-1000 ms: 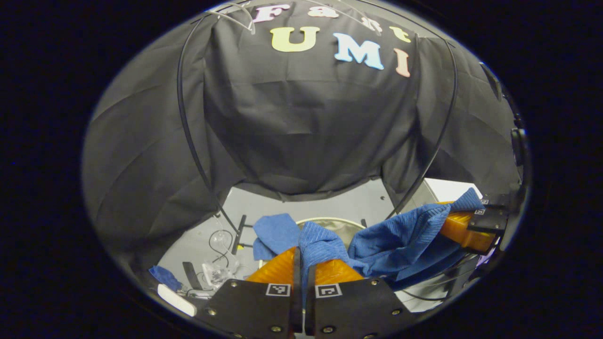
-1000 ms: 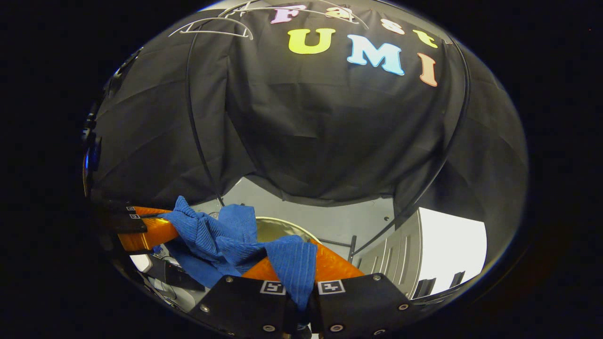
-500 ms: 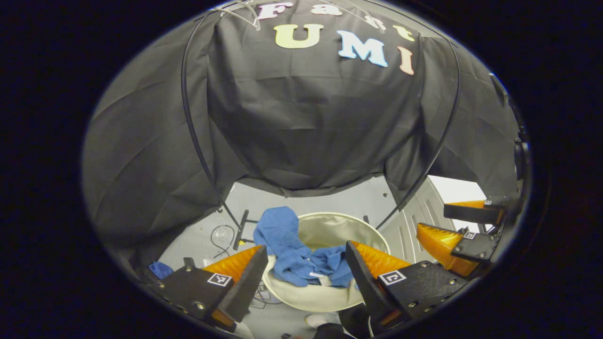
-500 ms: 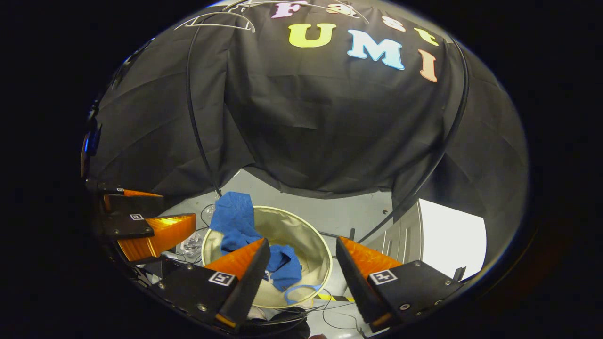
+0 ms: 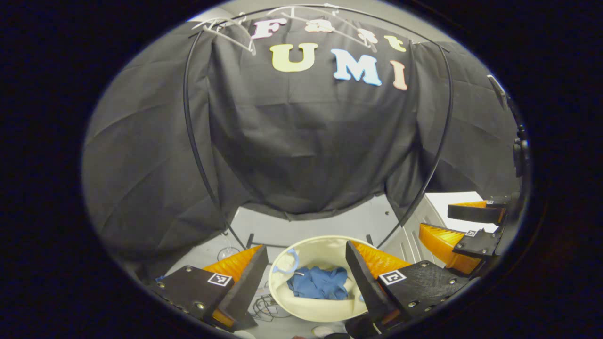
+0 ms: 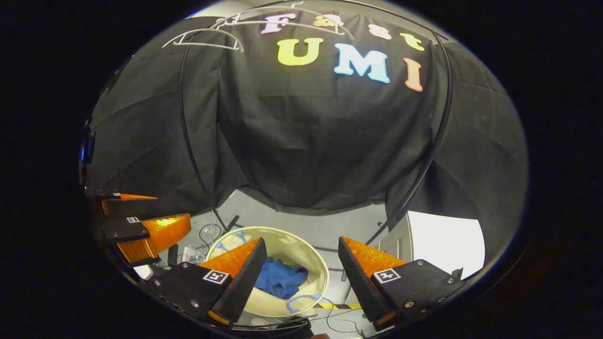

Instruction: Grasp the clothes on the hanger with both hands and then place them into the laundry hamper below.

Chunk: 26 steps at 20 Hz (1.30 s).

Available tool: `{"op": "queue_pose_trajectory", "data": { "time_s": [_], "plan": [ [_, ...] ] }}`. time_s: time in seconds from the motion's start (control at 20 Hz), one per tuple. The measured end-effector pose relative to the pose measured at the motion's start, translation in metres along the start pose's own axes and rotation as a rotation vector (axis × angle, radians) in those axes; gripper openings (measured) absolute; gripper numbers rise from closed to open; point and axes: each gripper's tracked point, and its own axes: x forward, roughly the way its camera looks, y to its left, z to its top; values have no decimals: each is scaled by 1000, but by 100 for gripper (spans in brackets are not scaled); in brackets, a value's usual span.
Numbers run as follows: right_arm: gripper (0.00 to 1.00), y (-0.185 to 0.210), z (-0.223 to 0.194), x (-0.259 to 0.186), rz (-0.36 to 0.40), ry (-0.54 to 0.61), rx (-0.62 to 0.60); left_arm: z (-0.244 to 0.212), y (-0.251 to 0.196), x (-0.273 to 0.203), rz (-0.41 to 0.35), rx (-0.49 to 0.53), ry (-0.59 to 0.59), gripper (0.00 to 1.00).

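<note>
Both tools hang empty above the drop: the left gripper [image 5: 301, 278] and the right gripper [image 6: 297, 273] each hold their orange fingers wide apart, clamped on nothing. Directly below them the blue clothes [image 5: 318, 282] lie crumpled at the bottom of the cream laundry hamper [image 5: 325, 308], which stands on the grey floor [image 6: 330, 226]. High on the rail, bare white hangers [image 6: 202, 40] suggest the job looks all but finished, with nothing visibly left to move.
</note>
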Motion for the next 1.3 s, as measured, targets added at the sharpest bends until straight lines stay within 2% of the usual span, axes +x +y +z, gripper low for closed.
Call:
{"op": "queue_pose_trajectory", "data": {
  "time_s": [0.1, 0.15, 0.3, 0.6, 0.65, 0.75, 1.0, 1.1, 1.15, 1.3],
  "plan": [
    [95, -6, 28, -15, -23, -67, 6, 36, 4, -19, 2, 11, -77, 96],
    [95, -9, 45, -25, -33, -104, 14, 53, 5, -28, 5, 14, -115, 90],
    [95, -14, 87, -51, -52, -216, 22, 111, 10, -58, 6, 18, -244, 100],
    [95, -32, 152, -108, -97, -399, 53, 203, 10, -123, -24, 14, -467, 100],
    [95, -36, 160, -118, -107, -422, 63, 212, 10, -135, -32, 7, -490, 100],
    [95, -45, 174, -133, -131, -460, 67, 222, 5, -153, -44, -1, -534, 89],
    [95, -67, 200, -172, -192, -551, 82, 257, 24, -187, -4, 24, -636, 100],
    [94, -73, 206, -183, -209, -577, 94, 263, 23, -196, 1, 7, -658, 96],
    [94, -74, 209, -187, -212, -587, 103, 264, 22, -199, 1, -5, -664, 100],
    [94, -76, 220, -198, -208, -626, 113, 265, 23, -201, 6, -18, -675, 94]
  ]
}}
